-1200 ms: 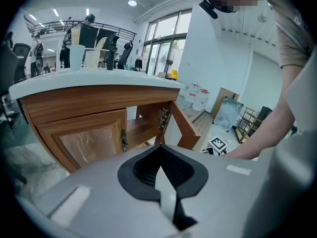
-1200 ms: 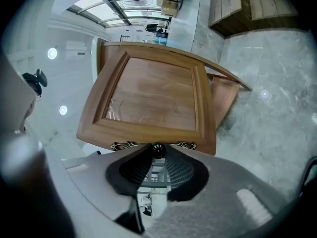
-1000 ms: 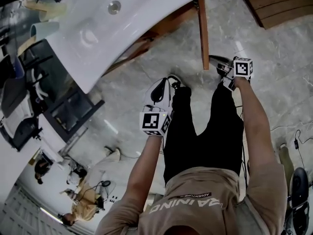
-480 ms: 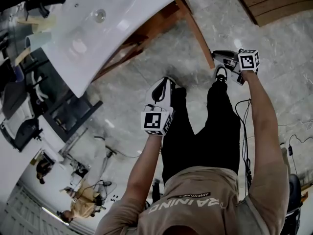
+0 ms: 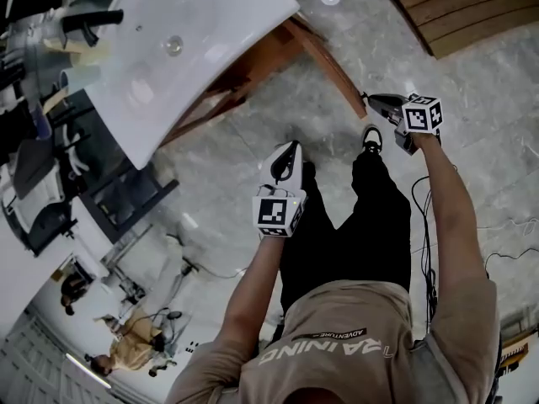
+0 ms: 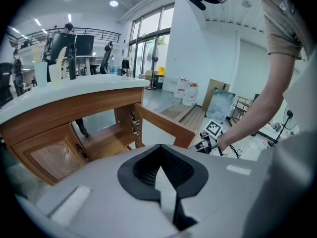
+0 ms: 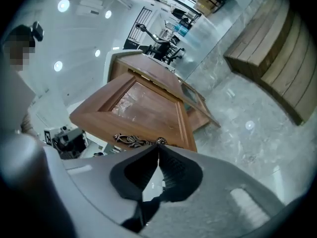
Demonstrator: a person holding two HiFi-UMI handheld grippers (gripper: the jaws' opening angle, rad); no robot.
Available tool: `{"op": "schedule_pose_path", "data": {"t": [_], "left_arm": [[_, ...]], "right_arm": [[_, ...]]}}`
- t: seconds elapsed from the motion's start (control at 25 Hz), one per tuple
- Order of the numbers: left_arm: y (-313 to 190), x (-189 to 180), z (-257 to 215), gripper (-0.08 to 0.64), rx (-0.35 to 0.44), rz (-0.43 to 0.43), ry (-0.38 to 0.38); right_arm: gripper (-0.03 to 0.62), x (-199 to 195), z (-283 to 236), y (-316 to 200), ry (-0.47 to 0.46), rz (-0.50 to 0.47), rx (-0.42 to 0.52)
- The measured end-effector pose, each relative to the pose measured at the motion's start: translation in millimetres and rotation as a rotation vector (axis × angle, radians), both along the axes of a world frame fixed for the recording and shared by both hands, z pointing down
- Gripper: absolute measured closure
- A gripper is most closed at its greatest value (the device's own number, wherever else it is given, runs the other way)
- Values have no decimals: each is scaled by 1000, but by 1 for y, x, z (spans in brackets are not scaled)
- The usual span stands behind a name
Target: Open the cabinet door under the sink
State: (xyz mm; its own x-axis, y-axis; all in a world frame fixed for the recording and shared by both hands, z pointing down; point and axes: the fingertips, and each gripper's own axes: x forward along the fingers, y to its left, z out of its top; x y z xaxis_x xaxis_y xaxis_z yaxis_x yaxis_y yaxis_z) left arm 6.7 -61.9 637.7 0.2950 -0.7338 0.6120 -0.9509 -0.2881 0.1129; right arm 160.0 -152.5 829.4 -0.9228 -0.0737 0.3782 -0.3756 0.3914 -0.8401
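The door [image 5: 328, 61] under the white sink [image 5: 210, 23] stands open over a grey marble floor [image 5: 480, 82]. The right gripper [image 5: 375, 102] is at the door's handle [image 7: 130, 140]; its jaws are closing and I see nothing between them. The left gripper [image 5: 291, 146] is apart from the door, closed and empty. Wooden steps [image 5: 459, 11] lie beyond.

Beige lettered T-shirt [image 5: 354, 331], black trousers [image 5: 354, 234], grey left claw [image 5: 290, 146] and right claw [image 5: 369, 99], square-marker cubes [image 5: 278, 215].

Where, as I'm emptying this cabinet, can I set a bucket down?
Bare marble floor lies between the open cabinet door and the wooden decking, and between the cabinet front and the person's legs. Crowded: cables right of the legs, office chairs left of the sink.
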Motion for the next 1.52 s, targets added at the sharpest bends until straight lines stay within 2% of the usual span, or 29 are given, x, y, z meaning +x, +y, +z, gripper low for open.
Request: {"op": "schedule_pose_path", "data": {"t": [0.04, 0.2, 0.28, 0.44, 0.56, 0.72, 0.88, 1.08, 1.2, 1.36, 1.44, 1.52], "left_arm": [[-2, 5, -4, 543, 5, 0, 1], [-2, 21, -28, 543, 27, -12, 5], [6, 27, -44, 543, 34, -11, -1], [21, 30, -80, 543, 72, -31, -27], [29, 23, -109, 543, 102, -52, -29], [56, 12, -144, 542, 132, -57, -28], [69, -10, -182, 543, 196, -114, -29], [64, -42, -228, 542, 302, -218, 1], [74, -63, -256, 541, 339, -271, 8], [83, -86, -288, 543, 383, -288, -19], [82, -101, -303, 542, 418, -299, -29], [83, -114, -321, 542, 460, -312, -32]], "right_arm": [[591, 5, -2, 3, 37, 7, 25], [591, 39, -16, 15, 208, 110, 121], [591, 58, -31, 31, 258, 156, 137], [591, 82, -76, 57, 283, 207, 145], [591, 78, -120, 70, 275, 178, 203], [591, 52, -185, 105, 262, 69, 295], [591, 3, -247, 123, 199, -30, 413], [591, -58, -340, 99, 156, -130, 708], [591, -83, -395, 99, 135, -160, 858], [591, -104, -447, 100, 123, -180, 1005], [591, -113, -467, 95, 113, -164, 1040], [591, -120, -486, 93, 80, -130, 1030]]}}
